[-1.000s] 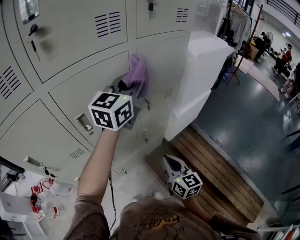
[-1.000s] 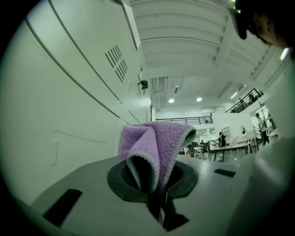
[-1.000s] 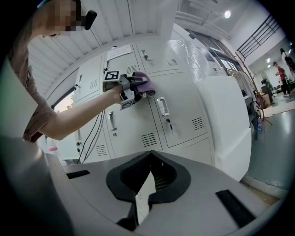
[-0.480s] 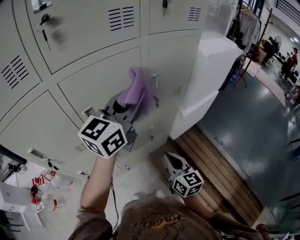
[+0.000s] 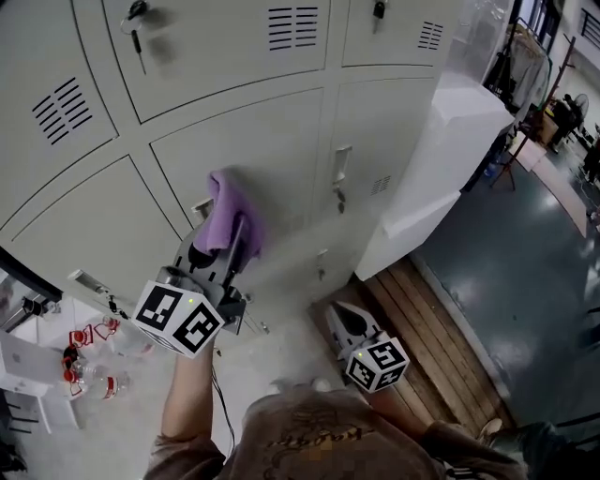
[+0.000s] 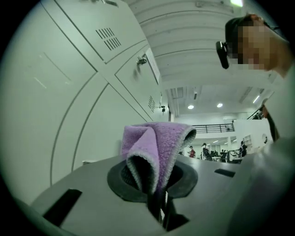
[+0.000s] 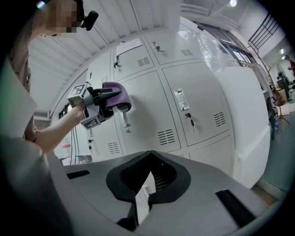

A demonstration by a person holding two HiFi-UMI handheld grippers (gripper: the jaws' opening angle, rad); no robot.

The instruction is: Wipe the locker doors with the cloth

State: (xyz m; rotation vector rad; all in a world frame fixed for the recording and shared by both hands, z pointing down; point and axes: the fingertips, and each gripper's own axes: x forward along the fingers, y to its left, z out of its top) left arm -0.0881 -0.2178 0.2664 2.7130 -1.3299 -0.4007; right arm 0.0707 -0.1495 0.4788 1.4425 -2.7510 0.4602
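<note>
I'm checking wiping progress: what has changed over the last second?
The left gripper, shut on the purple cloth, moved the cloth left and down across the locker door, from near its right edge to beside its handle. Nothing was taken hold of or let go. The right gripper stayed low, shut and empty.

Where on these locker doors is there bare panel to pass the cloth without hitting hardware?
The door behind the purple cloth is bare above it, up to the top seam. Crowded: the handle and small vent on the door to the right, and the upper vent on the door above.
</note>
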